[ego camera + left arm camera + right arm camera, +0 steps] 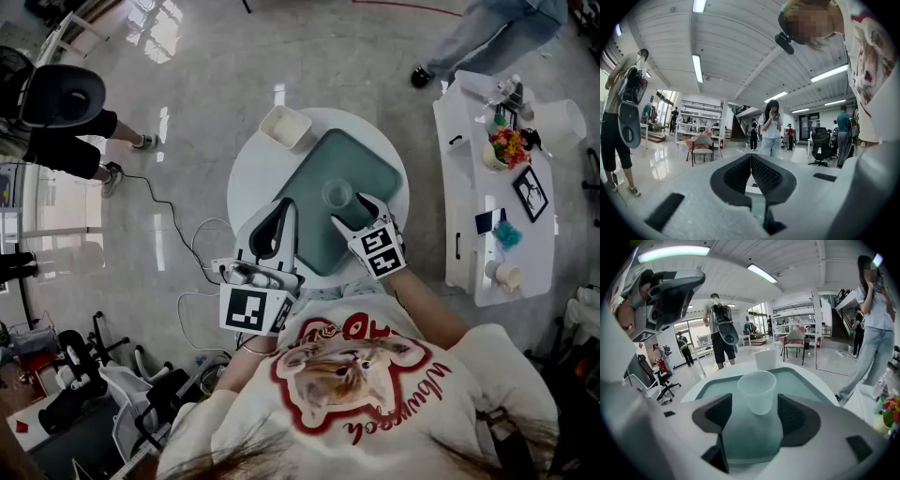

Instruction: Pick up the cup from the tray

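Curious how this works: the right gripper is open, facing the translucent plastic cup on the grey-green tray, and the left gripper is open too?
No: the left gripper is shut, jaws together on nothing, as the left gripper view shows. The right gripper is open, facing the translucent plastic cup on the grey-green tray.

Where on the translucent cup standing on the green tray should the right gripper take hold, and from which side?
Take the cup by its side wall, about mid-height, one jaw on each side: it stands upright, has no handle, and narrows towards its base. Come in level from the person's side, where the open right gripper faces it and the tray lies bare around it.
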